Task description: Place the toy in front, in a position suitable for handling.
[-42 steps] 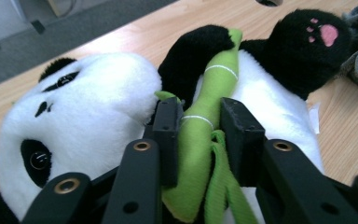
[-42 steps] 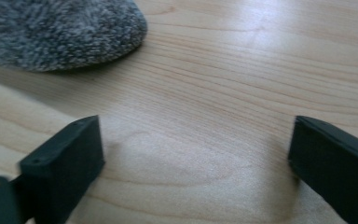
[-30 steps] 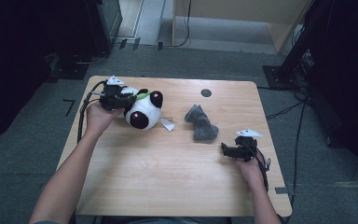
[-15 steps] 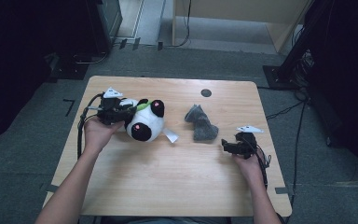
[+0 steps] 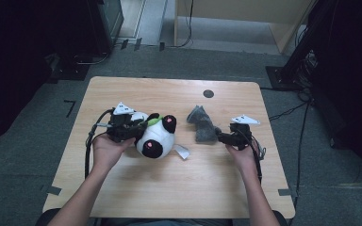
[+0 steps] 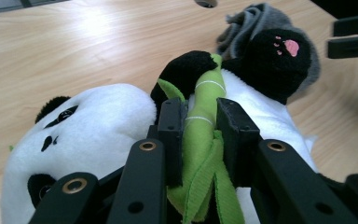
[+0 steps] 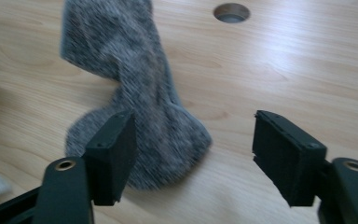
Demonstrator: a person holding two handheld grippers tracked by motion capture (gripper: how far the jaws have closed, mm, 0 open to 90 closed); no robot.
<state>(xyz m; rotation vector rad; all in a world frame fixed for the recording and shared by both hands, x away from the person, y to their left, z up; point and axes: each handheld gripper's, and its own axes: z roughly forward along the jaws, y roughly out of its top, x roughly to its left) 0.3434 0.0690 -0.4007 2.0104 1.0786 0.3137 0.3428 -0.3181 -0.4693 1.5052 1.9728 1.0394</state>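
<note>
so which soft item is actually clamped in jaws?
The panda: left gripper is shut on its green stalk. The grey sock lies free before the open right gripper.

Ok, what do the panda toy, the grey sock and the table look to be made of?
Panda toy: soft plush, a fuzzy white and black pile, with a green felt-like bamboo stalk showing cut, fraying edges. Grey sock: knitted fabric, heathered and matte, lying limp and creased. Table: light wood or wood-look laminate, with visible grain and a mild sheen.
</note>
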